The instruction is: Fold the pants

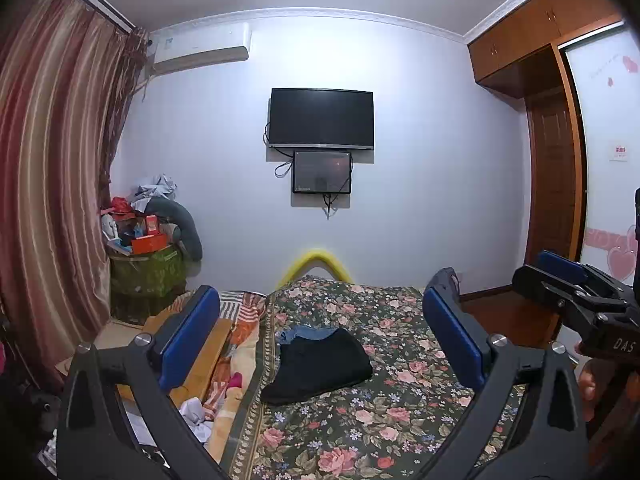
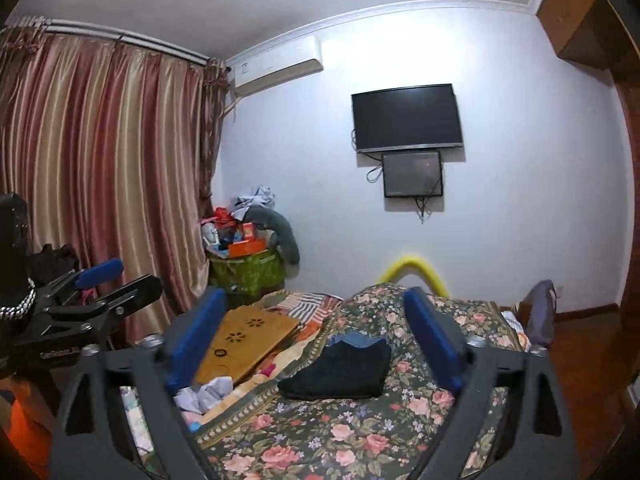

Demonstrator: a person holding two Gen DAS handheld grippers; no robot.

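Note:
Black pants (image 1: pixel 320 366) lie folded in a compact pile on the floral bedspread (image 1: pixel 384 420), partly on top of a blue denim garment (image 1: pixel 306 334). They also show in the right wrist view (image 2: pixel 342 372), with the denim (image 2: pixel 360 338) behind. My left gripper (image 1: pixel 320 328) is open and empty, held above the bed in front of the pile. My right gripper (image 2: pixel 316 332) is open and empty, also held back above the bed. Each gripper appears at the edge of the other's view: the right one (image 1: pixel 568 280) and the left one (image 2: pixel 112 280).
A wooden lap tray (image 2: pixel 244 340) and loose clothes (image 2: pixel 208 394) lie on the bed's left side. A cluttered green table (image 1: pixel 148 276) stands by the curtain. A TV (image 1: pixel 320 118) hangs on the far wall. A wardrobe (image 1: pixel 552 184) is at the right.

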